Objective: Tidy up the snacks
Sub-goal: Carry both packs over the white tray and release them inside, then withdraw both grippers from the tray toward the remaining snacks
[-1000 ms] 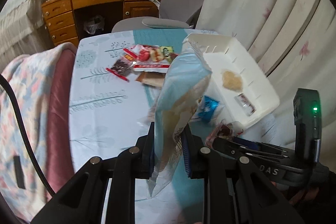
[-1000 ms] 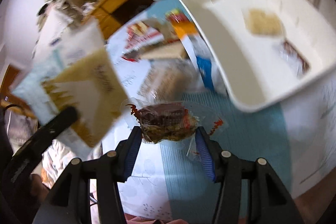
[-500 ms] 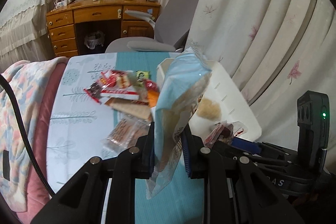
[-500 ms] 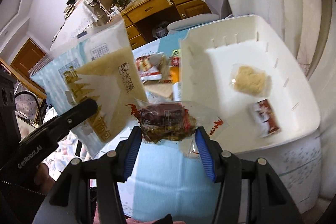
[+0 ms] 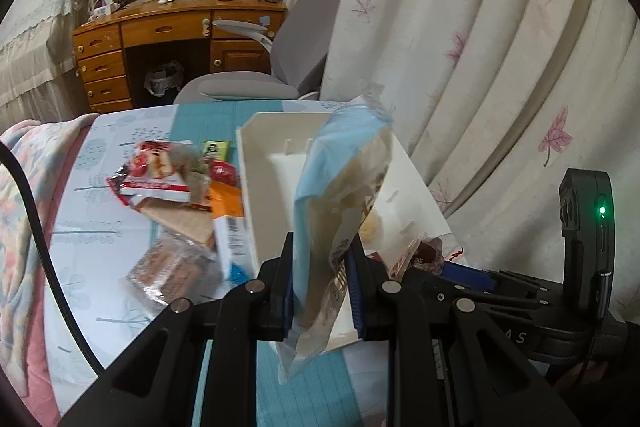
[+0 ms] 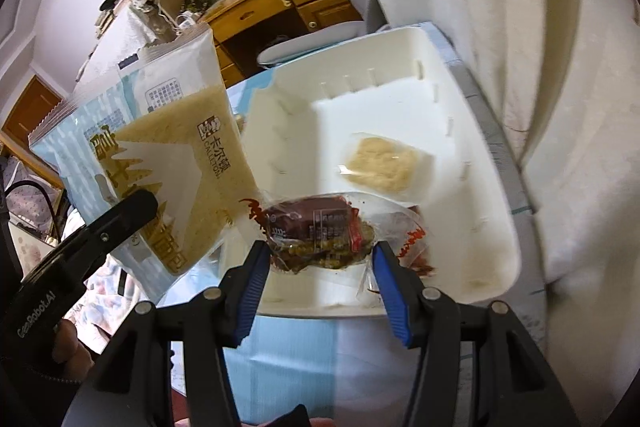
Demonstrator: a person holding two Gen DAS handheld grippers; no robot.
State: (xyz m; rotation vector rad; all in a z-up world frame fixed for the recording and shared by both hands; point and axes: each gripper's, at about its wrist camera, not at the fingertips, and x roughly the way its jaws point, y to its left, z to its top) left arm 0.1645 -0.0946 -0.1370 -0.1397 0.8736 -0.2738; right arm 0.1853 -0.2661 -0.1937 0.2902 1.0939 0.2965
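Since a second ago both my grippers have carried their packets across from the loose pile to hang over the white bin (image 6: 496, 267), which now fills the middle of the right wrist view instead of sitting at the upper right. The table (image 5: 100, 267) wears a pale cloth with a teal stripe; the remaining snack pile (image 5: 180, 203) lies at centre left of the left wrist view, touching the bin's left wall. Behind stand a wooden desk (image 5: 168, 31), a grey chair (image 5: 308, 39) and cream curtains (image 5: 480, 47) down the right side. My left gripper (image 5: 320, 291) is pinched nearly closed on the tall blue-and-cream bag (image 5: 336, 195), held upright. My right gripper (image 6: 320, 275) stands about half open, clamping the clear-wrapped dark snack (image 6: 316, 231) between its blue pads, above the bin floor where a pale wrapped biscuit (image 6: 384, 163) lies.
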